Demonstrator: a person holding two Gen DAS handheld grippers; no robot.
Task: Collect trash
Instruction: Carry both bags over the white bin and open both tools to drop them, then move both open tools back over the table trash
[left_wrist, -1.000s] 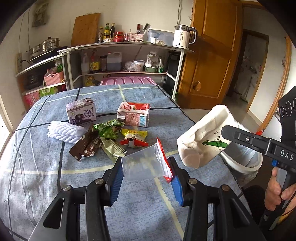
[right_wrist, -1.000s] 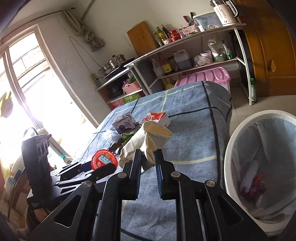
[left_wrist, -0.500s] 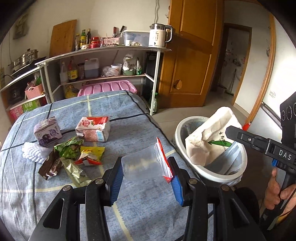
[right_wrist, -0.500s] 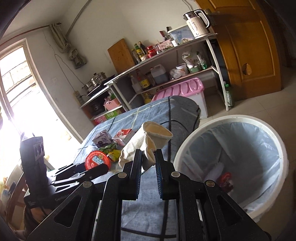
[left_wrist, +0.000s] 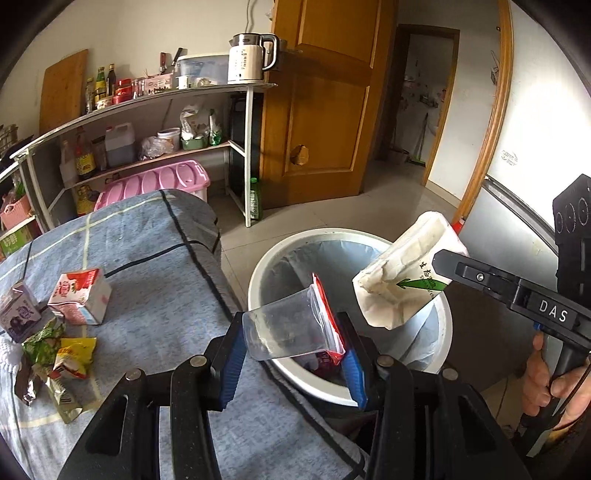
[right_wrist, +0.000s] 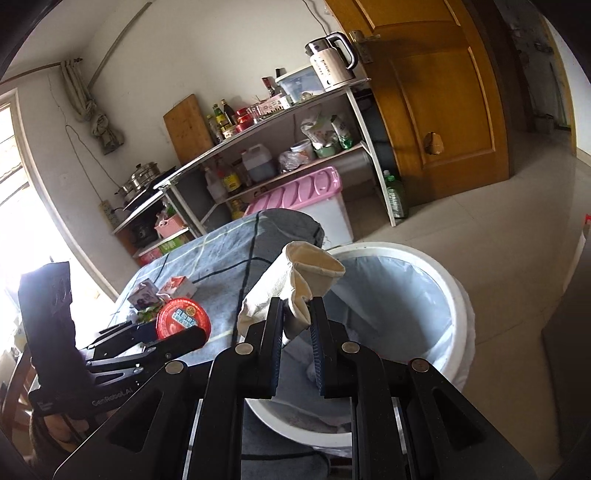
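A clear plastic cup (left_wrist: 286, 332) is showing a red lid at centre frame. The white paper bag (left_wrist: 402, 273) is bearing a green leaf mark. The white bin (left_wrist: 445, 314) is wearing a pale blue liner, and the grey-blue tablecloth (left_wrist: 159, 266) is showing dark and pale stripes at left.

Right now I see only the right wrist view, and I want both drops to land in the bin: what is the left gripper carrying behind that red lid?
Observer: A clear plastic cup, on its side and clamped between the pads of the left gripper.
Operator: Is it over the bin?
Observer: Only its lid end. That end hangs past the near rim of the bin, and the base is over the edge of the table.
Operator: And my paper bag?
Observer: In the left wrist view the paper bag, pinched by the right gripper, hangs above the bin's opening.
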